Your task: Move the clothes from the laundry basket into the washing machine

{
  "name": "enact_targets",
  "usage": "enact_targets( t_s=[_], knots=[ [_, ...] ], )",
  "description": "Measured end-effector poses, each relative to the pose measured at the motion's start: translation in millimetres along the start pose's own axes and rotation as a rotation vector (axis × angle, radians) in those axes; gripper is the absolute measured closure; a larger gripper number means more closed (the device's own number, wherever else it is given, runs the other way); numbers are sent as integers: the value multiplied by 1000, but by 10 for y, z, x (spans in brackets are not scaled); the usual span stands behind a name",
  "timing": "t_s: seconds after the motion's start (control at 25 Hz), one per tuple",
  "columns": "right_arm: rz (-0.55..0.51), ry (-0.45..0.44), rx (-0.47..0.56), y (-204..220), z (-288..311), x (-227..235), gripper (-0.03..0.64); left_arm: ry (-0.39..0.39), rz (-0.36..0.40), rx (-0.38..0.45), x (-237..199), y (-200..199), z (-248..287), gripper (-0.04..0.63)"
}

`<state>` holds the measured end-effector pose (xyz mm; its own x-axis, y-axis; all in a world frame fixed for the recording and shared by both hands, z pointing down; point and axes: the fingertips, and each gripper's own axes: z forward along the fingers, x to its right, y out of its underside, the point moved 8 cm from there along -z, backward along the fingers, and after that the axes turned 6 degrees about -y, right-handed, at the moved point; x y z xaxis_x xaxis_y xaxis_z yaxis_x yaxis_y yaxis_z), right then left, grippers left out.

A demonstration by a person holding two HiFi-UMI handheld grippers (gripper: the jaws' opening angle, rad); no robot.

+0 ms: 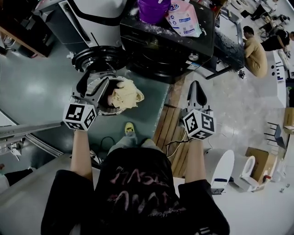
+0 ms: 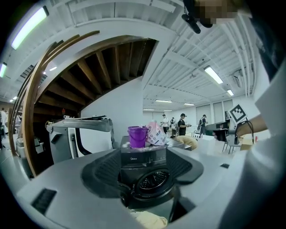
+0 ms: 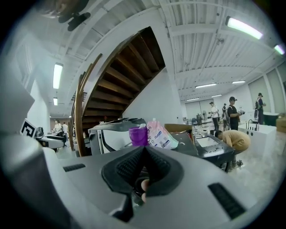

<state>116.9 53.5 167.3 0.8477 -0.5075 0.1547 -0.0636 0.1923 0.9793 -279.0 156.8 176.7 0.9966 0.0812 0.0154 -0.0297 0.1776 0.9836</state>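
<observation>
The black front-loading washing machine [image 1: 165, 50] stands ahead, its round porthole [image 2: 154, 179] facing my left gripper. A cream cloth [image 1: 125, 94] bunches over a round, pale-rimmed basket [image 1: 108, 112] just in front of my left gripper [image 1: 95, 86]. That gripper's jaws stand wide apart [image 2: 151, 179], and the cloth [image 2: 149, 220] shows low between them, below the pads. My right gripper [image 1: 196, 88] hangs to the right over the pale floor. It is shut [image 3: 144, 150], and a small pale bit that I cannot identify shows in the slit under its tips.
A purple bucket [image 1: 154, 9] and a pink-white detergent bag [image 1: 183, 19] sit on the washer. A white machine [image 1: 87, 18] stands to its left. Wooden planks [image 1: 167, 128] lie on the floor. A crouching person [image 1: 255, 53] and white fixtures [image 1: 229, 167] are at right.
</observation>
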Motion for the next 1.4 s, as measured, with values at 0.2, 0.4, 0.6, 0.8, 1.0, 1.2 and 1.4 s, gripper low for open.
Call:
enact_targets(
  t_s=[0.2, 0.4, 0.6, 0.8, 1.0, 1.2, 1.4],
  knots=[
    [2, 23, 1, 103, 212, -47, 612, 36, -21, -17, -166, 155, 209, 279],
    [-5, 37, -21, 239, 370, 60, 612, 60, -34, -51, -180, 323, 386, 279],
    [13, 28, -41, 456, 562, 200, 612, 64, -32, -97, -160, 557, 587, 278],
    [39, 11, -81, 743, 807, 374, 612, 67, -30, -154, -111, 825, 812, 279],
    [70, 8, -109, 1080, 1041, 510, 612, 80, -25, -211, -74, 1192, 1063, 279],
    [114, 9, -112, 1417, 1239, 584, 611, 89, -52, -271, -11, 1698, 1213, 279],
    [101, -14, -141, 1867, 1463, 652, 611, 112, -61, -333, 30, 2254, 1347, 279]
  ],
)
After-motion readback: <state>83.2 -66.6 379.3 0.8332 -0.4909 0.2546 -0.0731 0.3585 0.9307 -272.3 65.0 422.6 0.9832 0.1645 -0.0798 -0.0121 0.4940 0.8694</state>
